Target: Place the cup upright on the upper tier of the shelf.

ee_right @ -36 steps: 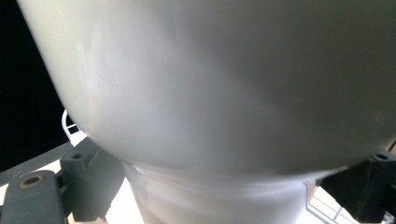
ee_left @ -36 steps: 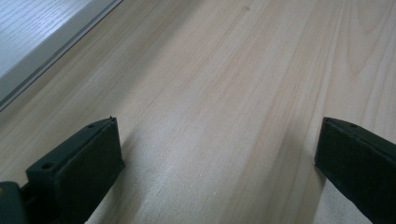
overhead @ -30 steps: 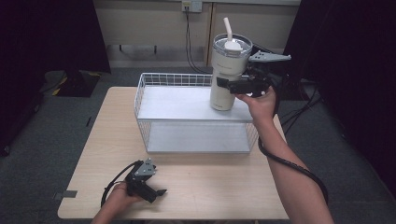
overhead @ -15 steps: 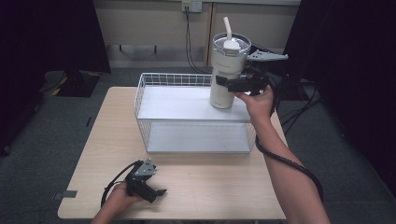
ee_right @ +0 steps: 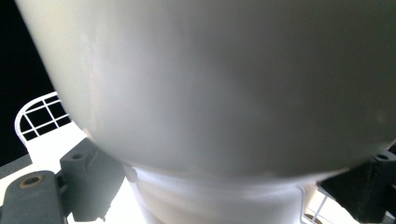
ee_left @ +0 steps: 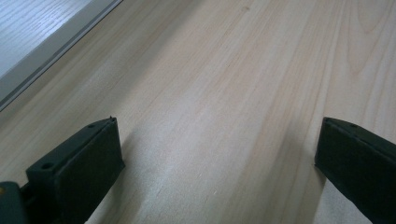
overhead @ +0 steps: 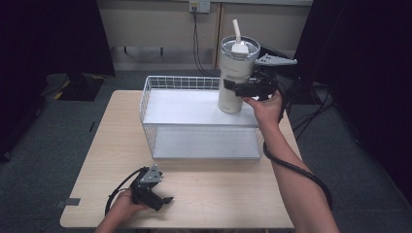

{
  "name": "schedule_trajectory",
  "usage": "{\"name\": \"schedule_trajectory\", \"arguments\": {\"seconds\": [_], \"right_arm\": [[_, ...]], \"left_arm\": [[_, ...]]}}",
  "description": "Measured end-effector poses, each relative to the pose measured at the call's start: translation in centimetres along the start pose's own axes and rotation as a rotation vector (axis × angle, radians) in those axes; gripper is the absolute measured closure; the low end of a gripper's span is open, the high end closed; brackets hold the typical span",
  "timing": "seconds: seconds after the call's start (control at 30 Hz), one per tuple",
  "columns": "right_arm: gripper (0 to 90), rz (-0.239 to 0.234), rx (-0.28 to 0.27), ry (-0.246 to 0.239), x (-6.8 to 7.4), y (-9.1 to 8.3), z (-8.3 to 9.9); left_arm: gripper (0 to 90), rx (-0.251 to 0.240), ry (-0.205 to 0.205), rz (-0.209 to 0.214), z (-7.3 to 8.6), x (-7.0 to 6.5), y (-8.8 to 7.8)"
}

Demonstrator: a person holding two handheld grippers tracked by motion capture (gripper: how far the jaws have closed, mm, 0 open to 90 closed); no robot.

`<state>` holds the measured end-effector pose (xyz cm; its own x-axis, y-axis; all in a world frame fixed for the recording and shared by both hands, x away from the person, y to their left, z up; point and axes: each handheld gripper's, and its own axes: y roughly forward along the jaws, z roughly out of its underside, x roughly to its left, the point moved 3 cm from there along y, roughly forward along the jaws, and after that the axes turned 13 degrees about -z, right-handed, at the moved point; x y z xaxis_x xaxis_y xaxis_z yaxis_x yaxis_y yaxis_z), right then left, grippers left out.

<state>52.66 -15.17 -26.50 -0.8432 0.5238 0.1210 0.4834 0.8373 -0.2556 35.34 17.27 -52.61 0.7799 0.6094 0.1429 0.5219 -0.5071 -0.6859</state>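
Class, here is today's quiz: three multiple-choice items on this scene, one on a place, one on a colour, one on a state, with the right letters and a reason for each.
1. Where is the tumbler?
A. over the wire basket's far right corner
B. on the floor
C. beside the left gripper

2. What colour is the tumbler's body?
A. red
B. cream
C. blue

3. How do the left gripper's jaws stand?
A. shut on a straw
B. shut on the basket
C. open, with nothing between

Answers: 1 A, the right gripper holds it there; 2 B, pale cream in the high view; 3 C, bare table shows between them.
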Motion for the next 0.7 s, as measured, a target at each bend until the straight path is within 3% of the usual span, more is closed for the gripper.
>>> {"name": "schedule_trajectory", "arguments": {"seconds": [0.7], "right_arm": [[9.2,-0.004,-0.015,-0.046,0.22,-0.09,0.63]], "left_arm": [[0.1,0.0,0.0,0.0,0.0,0.0,0.0]]}}
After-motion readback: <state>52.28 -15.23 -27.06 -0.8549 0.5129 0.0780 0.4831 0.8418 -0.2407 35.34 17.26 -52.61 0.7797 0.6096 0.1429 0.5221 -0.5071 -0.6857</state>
